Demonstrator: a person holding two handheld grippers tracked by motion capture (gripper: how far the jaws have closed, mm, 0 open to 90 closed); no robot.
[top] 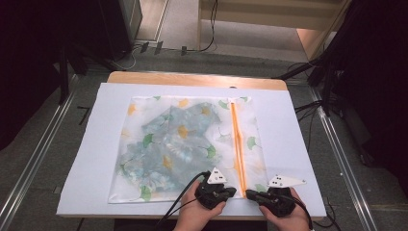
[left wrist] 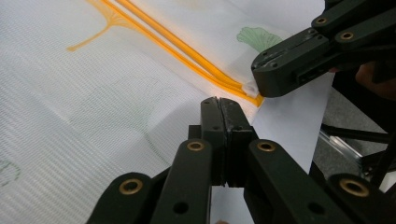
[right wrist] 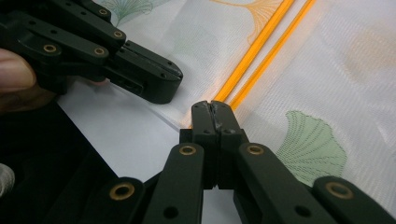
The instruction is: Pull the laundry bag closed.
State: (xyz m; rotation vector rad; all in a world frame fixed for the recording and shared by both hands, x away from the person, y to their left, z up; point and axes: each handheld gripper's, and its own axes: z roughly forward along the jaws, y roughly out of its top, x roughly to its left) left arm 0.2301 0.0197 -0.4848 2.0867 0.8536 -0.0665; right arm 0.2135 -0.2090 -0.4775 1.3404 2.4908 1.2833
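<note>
The mesh bag (top: 185, 147) lies flat on the table (top: 192, 78). Both claws, left (top: 234, 191) and right (top: 248, 194), are clenched at the six o'clock end of its orange zipper (top: 237, 144), apparently pinching the bag's edge.

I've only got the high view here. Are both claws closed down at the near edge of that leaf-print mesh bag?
Observer: Yes. The left claw has its jaws pressed together, with the tips at the near edge of the bag.
Operator: And the right one?
Observer: The right claw is shut too, at the near end of the orange zipper. A small white tab sits at its tips and looks pinched.
Operator: Is the zipper open there?
Observer: Its two orange strips run side by side with a narrow gap and meet at that tab.
</note>
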